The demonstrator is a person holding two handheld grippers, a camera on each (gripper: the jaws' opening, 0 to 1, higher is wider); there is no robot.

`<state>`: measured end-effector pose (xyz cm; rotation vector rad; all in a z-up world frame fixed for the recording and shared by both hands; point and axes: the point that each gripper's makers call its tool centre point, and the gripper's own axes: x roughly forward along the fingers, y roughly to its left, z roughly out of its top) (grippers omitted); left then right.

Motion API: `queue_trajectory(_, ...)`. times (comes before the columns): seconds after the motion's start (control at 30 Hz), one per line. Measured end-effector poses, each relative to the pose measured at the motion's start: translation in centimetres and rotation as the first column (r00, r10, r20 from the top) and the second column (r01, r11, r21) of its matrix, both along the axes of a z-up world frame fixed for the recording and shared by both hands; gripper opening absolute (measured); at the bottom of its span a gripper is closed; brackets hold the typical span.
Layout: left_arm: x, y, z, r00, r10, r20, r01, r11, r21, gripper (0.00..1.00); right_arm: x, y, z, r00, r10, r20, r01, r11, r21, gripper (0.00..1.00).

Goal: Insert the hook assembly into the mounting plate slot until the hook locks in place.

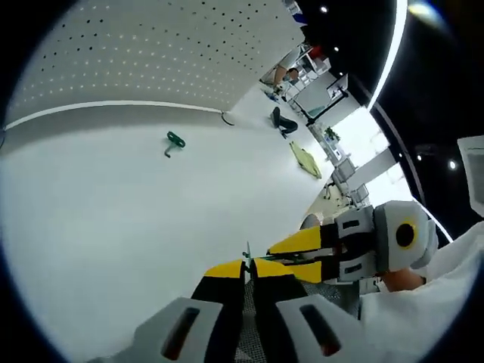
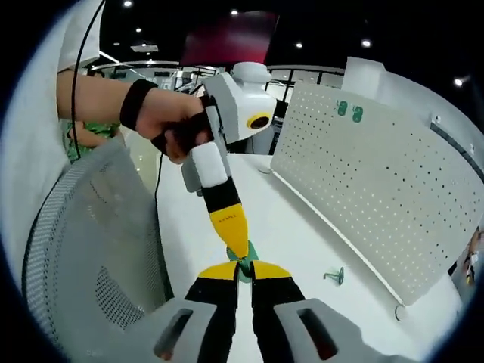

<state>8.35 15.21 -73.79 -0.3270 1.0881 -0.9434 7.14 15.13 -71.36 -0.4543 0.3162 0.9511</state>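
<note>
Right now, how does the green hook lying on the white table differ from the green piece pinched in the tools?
The green hook lies loose on the white table; the green piece is held off it in the right tool, the left tool touching it. The hook shows whole; the piece is mostly hidden. Both are green.

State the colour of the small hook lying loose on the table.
Green. The hook shows best in the left gripper view, on the white table.

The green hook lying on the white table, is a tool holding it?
No, the green hook lies alone on the white table, far from both tools.
</note>
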Motion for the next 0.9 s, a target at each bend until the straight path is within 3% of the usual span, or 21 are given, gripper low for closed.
queue_trajectory(0.17, -0.4, -0.1, -0.1, 1.0, -0.007, -0.017, 0.007, 1.0, 0.005, 0.03, -0.4, -0.2, -0.7, 1.0, 0.025, -0.015, -0.026, 0.999, -0.04, 0.03)
queue_trajectory(0.47, -0.4, 0.0, -0.5, 0.997, -0.059, 0.044, 0.055, 0.994, 0.089, 0.03, -0.8, 0.2, -2.0, 0.992, 0.112, 0.063, -0.094, 0.965, -0.243, 0.01)
queue_trajectory(0.67, -0.5, 0.4, -0.5, 0.993, -0.096, 0.074, 0.085, 0.987, 0.134, 0.04, -0.7, 0.4, -2.2, 0.997, 0.07, 0.039, -0.058, 0.968, -0.244, 0.01)
queue_trajectory(0.9, 0.0, 0.4, -0.2, 0.996, -0.071, 0.057, 0.065, 0.993, 0.101, 0.03, -0.4, 0.4, -1.7, 0.993, 0.092, 0.07, -0.072, 0.967, -0.245, 0.02)
